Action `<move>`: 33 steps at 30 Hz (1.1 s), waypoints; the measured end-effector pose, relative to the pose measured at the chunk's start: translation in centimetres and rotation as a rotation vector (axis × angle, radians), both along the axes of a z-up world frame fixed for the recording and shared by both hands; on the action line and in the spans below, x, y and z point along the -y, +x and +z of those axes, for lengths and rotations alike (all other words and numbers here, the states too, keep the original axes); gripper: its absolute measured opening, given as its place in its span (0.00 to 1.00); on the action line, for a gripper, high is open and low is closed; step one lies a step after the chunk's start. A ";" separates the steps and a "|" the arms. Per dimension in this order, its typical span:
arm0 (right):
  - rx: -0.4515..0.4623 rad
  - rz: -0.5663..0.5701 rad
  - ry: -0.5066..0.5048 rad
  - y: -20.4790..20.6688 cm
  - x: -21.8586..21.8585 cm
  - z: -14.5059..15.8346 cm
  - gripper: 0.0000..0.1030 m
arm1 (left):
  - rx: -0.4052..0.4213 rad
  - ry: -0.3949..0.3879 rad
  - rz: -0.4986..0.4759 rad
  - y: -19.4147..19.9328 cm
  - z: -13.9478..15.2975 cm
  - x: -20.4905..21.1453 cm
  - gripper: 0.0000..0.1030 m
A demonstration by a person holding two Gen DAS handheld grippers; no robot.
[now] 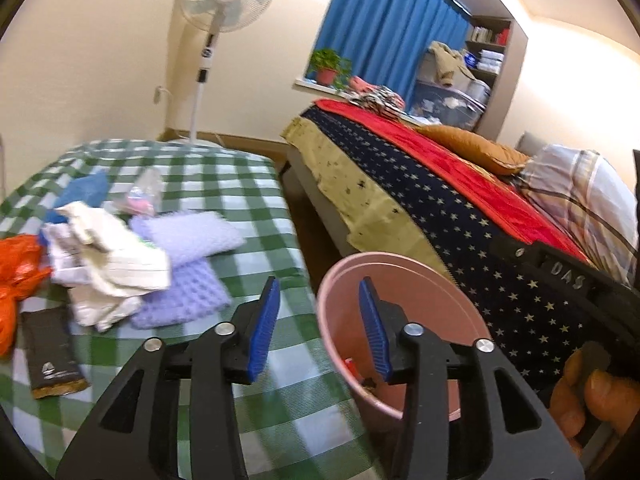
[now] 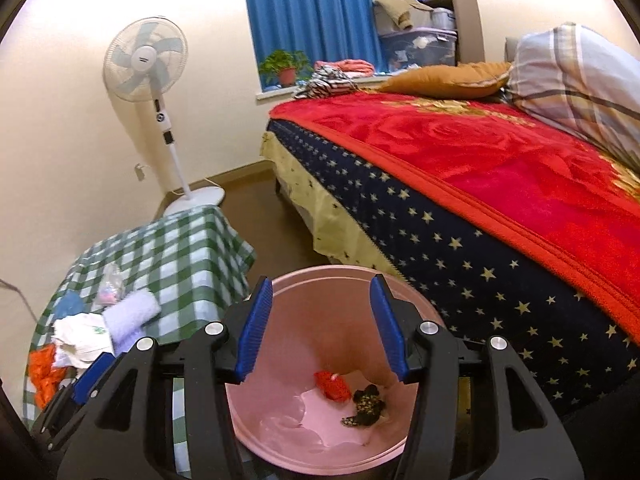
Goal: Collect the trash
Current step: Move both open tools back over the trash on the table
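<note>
A pink bin (image 2: 280, 432) stands on the floor between the checked table and the bed; it also shows in the left wrist view (image 1: 424, 292). Inside lie a red wrapper (image 2: 333, 386) and a dark crumpled wrapper (image 2: 366, 402). My right gripper (image 2: 322, 330) is open and empty, right above the bin's mouth. My left gripper (image 1: 318, 330) is open and empty over the table edge beside the bin. On the table (image 1: 248, 184) lie a dark wrapper (image 1: 50, 356), an orange plastic bag (image 1: 16, 268), crumpled white paper (image 1: 108, 256), purple cloths (image 1: 188, 236), a blue cloth (image 1: 84, 192) and a clear bag (image 1: 142, 196).
A bed (image 2: 460, 168) with a red blanket, starred sheet and pillows fills the right side. A white standing fan (image 2: 156, 68) is by the wall behind the table. Blue curtains, a potted plant (image 2: 286, 66) and shelves stand at the back.
</note>
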State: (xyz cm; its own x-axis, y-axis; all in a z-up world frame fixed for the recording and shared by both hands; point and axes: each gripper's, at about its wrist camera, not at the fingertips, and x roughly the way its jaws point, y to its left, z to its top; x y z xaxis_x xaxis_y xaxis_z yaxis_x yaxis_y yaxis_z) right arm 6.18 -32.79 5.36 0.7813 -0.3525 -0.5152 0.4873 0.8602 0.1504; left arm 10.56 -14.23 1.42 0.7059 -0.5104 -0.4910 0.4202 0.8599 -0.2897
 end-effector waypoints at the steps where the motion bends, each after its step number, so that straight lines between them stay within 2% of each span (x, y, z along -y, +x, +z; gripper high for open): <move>1: 0.009 0.010 -0.004 -0.1 -0.4 0.2 0.50 | 0.002 0.000 0.021 -0.2 0.0 -0.5 0.48; 7: 0.031 0.070 0.004 -0.4 -2.5 0.6 0.50 | 0.032 0.015 0.092 -1.4 0.7 -2.6 0.54; 17: 0.050 0.125 0.021 -0.7 -5.0 1.0 0.50 | 0.044 0.045 0.179 -2.6 0.5 -5.7 0.54; 28: 0.058 0.232 0.053 0.4 -8.3 0.3 0.46 | 0.003 0.083 0.396 -2.5 -0.5 -10.4 0.47; 33: 0.058 0.294 0.084 1.4 -9.8 -0.6 0.40 | 0.008 0.087 0.494 -2.0 -0.4 -12.6 0.47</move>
